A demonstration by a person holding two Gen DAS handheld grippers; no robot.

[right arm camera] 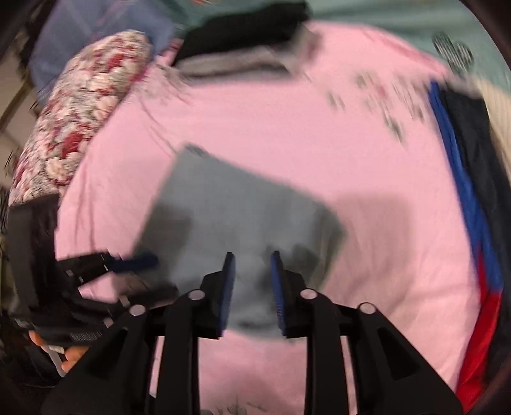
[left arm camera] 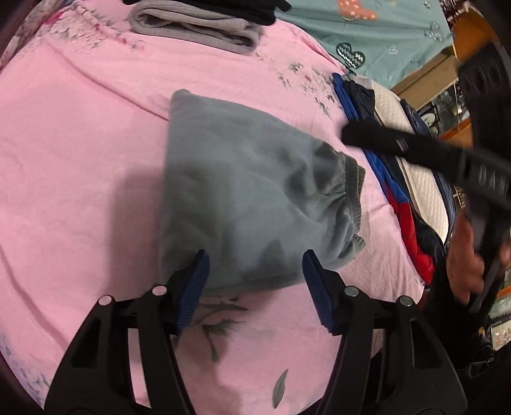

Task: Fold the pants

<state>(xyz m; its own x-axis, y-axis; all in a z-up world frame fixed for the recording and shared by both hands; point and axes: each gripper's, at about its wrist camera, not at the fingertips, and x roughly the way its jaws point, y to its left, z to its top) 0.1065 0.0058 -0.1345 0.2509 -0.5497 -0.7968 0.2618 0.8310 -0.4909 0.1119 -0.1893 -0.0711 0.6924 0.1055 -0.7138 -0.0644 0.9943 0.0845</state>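
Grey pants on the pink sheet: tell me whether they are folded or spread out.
Folded. The grey pants lie as one compact bundle on the pink sheet, elastic waistband bunched at one edge, no legs stretched out.

**Left Wrist View: Folded Pants on Bed**

The left gripper (left arm camera: 255, 265) hangs above the near edge of the folded grey-blue pants (left arm camera: 242, 191), jaws apart, pads clear of the cloth. The pants lie on the pink bedsheet (left arm camera: 80, 143), elastic waistband toward the right. The right gripper (left arm camera: 367, 135), blurred, reaches in from the right, held by a hand (left arm camera: 466, 265). A folded grey garment (left arm camera: 198, 28) lies at the far edge. A stack of blue, red and white clothes (left arm camera: 399, 178) lies right of the pants.
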